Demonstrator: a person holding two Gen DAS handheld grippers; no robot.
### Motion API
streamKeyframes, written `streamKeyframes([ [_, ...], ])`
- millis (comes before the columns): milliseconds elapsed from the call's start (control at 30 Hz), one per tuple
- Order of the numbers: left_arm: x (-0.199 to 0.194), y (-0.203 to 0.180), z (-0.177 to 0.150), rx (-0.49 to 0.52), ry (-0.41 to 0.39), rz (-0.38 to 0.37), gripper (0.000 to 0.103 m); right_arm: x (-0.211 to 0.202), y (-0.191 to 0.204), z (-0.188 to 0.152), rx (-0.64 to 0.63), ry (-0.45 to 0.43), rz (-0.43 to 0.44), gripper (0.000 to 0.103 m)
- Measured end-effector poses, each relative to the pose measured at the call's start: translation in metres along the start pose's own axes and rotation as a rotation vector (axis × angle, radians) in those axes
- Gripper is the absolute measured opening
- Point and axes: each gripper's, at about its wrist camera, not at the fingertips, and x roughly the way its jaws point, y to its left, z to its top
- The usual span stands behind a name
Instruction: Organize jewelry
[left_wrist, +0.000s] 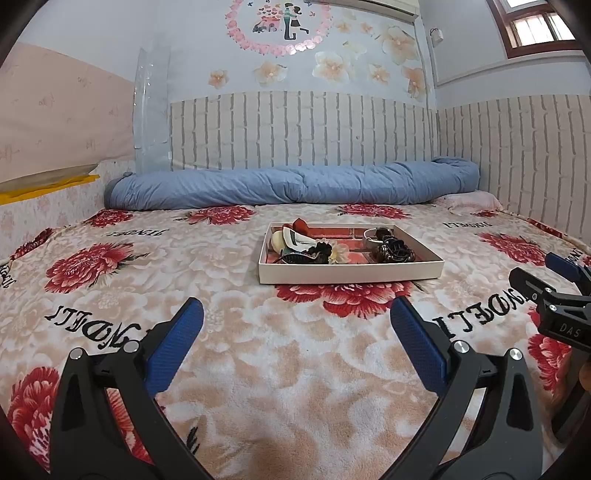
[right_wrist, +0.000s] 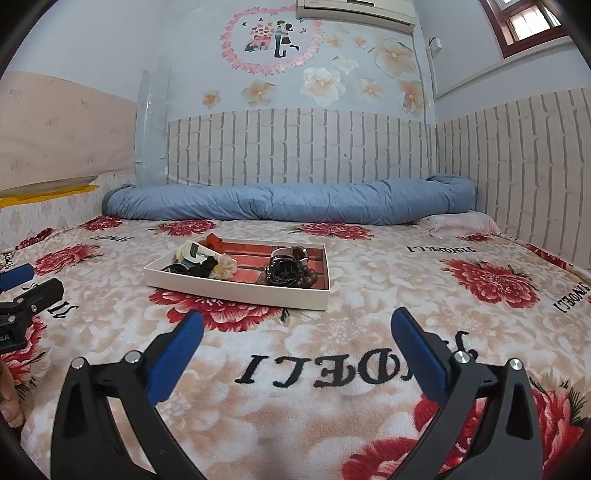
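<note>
The left claw (left_wrist: 295, 317) hovers low over the bed (left_wrist: 258, 369), its blue fingers spread wide and holding nothing, probably lined up for a reach. Ahead, well apart from both claws, the shallow white tray (left_wrist: 351, 273) sits on the blanket and keeps the jewelry (left_wrist: 393, 249) together in tangled heaps; single pieces are hard to tell apart. The right claw (right_wrist: 295, 319) likewise gapes empty.

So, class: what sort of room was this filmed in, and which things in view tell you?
Most likely a home bedroom. The jewelry tray sits on a bed covered by a flowered blanket, a rolled blue quilt lies along the wall, and an air conditioner hangs above the wall stickers.
</note>
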Motion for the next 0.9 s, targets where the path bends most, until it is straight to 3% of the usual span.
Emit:
streamKeyframes([
  [900, -0.0028, -0.0016, 0.0003, -0.007, -0.008, 0.004, 0.098, 0.0005, 0.0007, 0.0001, 0.002, 0.002, 0.001, 0.099],
])
